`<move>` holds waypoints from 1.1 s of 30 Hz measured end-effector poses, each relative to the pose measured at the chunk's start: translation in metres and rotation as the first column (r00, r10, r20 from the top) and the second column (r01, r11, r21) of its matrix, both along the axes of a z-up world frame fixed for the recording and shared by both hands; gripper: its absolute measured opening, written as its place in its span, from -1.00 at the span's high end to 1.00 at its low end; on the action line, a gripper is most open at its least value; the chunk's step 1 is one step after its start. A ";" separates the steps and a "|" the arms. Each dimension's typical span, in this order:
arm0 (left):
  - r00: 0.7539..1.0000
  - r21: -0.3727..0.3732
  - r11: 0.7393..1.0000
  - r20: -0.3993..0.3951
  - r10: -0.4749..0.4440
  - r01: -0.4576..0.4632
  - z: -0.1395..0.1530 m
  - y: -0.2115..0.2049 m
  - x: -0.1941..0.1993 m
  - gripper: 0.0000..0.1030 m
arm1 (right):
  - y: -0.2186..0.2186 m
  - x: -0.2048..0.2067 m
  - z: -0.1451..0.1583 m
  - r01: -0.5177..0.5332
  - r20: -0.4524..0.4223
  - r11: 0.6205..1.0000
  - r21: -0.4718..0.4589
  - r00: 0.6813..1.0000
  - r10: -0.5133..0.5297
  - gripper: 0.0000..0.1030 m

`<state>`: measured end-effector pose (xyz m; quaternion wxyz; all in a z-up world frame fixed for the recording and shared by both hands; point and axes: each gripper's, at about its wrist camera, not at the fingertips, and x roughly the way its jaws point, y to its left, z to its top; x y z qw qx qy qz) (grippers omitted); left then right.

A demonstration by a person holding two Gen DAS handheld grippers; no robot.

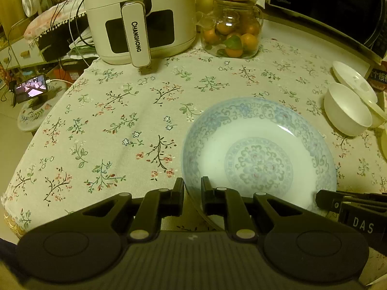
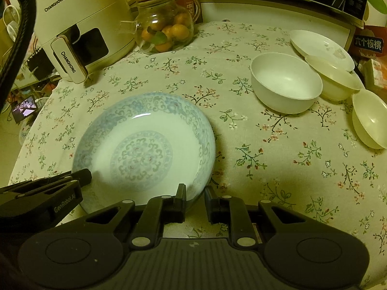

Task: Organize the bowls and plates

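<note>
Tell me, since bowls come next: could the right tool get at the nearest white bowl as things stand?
Probably not yet: the right tool is shut on the patterned plate rim. The cloth between it and the white bowl looks bare, so once it lets go the way seems free.

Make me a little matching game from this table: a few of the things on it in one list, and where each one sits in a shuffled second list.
Things:
1. blue-patterned plate
2. glass jar of oranges
3. air fryer
4. white bowl

Places:
A. back left corner of the cloth
B. right side, next to the cream bowls
C. near edge, its rim pinched by both grippers
D. at the back, a big yellow fruit on top

Pairs: 1-C, 2-D, 3-A, 4-B
</note>
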<state>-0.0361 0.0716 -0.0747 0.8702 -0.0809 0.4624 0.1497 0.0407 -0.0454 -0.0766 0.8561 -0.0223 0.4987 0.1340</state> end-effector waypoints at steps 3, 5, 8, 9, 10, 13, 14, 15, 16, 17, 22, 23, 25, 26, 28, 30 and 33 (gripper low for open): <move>1.000 -0.007 1.000 -0.003 0.000 0.000 0.000 0.001 0.001 0.74 | 0.000 0.000 0.000 -0.006 -0.002 1.000 -0.002 1.000 0.006 0.67; 1.000 -0.010 1.000 -0.001 0.008 -0.008 0.002 0.003 0.001 0.67 | 0.001 0.001 0.000 -0.016 -0.007 1.000 0.000 1.000 0.016 0.62; 1.000 0.000 1.000 0.008 0.025 -0.025 0.005 0.007 0.003 0.61 | 0.000 0.002 0.000 -0.020 -0.016 1.000 0.011 1.000 0.021 0.61; 0.999 -0.005 0.999 0.008 0.032 -0.032 0.006 0.010 0.003 0.61 | -0.001 0.003 0.001 -0.021 -0.017 1.000 0.014 1.000 0.021 0.60; 0.999 -0.012 0.999 0.007 0.042 -0.042 0.008 0.013 0.004 0.61 | -0.002 0.003 0.002 -0.020 -0.015 1.000 0.017 1.000 0.020 0.60; 0.998 -0.025 0.998 0.008 0.062 -0.062 0.012 0.021 0.005 0.55 | -0.006 0.005 0.008 -0.017 0.000 0.999 0.031 1.000 0.017 0.57; 0.998 -0.027 0.997 0.008 0.066 -0.066 0.014 0.023 0.006 0.51 | -0.008 0.006 0.011 -0.017 0.006 0.999 0.038 1.000 0.016 0.55; 0.997 -0.029 0.997 0.012 0.072 -0.072 0.016 0.025 0.007 0.48 | -0.010 0.006 0.014 -0.019 0.010 0.999 0.044 1.000 0.018 0.54; 0.997 -0.031 0.997 0.017 0.076 -0.076 0.019 0.026 0.008 0.42 | -0.012 0.007 0.016 -0.022 0.014 0.998 0.052 1.000 0.021 0.51; 0.997 -0.029 0.997 0.023 0.078 -0.078 0.022 0.027 0.009 0.35 | -0.014 0.009 0.019 -0.024 0.019 0.998 0.064 1.000 0.023 0.49; 0.994 0.033 0.997 0.086 0.069 -0.072 0.038 0.023 0.027 0.04 | -0.027 0.016 0.039 -0.022 0.082 0.993 0.114 0.997 0.012 0.43; 0.993 0.034 0.997 0.098 0.061 -0.065 0.041 0.020 0.031 -0.03 | -0.030 0.018 0.043 -0.019 0.100 0.993 0.119 0.995 0.007 0.42; 0.990 0.021 0.999 0.133 0.038 -0.041 0.050 0.014 0.039 -0.11 | -0.035 0.022 0.050 -0.019 0.133 0.992 0.127 0.991 0.002 0.42; 0.988 0.016 1.000 0.150 0.022 -0.025 0.054 0.010 0.043 -0.15 | -0.038 0.024 0.054 -0.020 0.149 0.991 0.130 0.989 0.000 0.42; 0.984 0.014 1.000 0.180 -0.004 0.001 0.062 0.003 0.050 -0.19 | -0.044 0.027 0.061 -0.024 0.175 0.991 0.135 0.985 0.000 0.42; 0.978 0.022 0.999 0.207 -0.027 0.023 0.068 -0.006 0.057 -0.25 | -0.051 0.030 0.068 -0.022 0.201 0.990 0.138 0.980 -0.006 0.42; 0.971 0.044 0.997 0.228 -0.066 0.057 0.075 -0.022 0.068 -0.35 | -0.064 0.038 0.076 -0.006 0.230 0.990 0.140 0.973 -0.026 0.35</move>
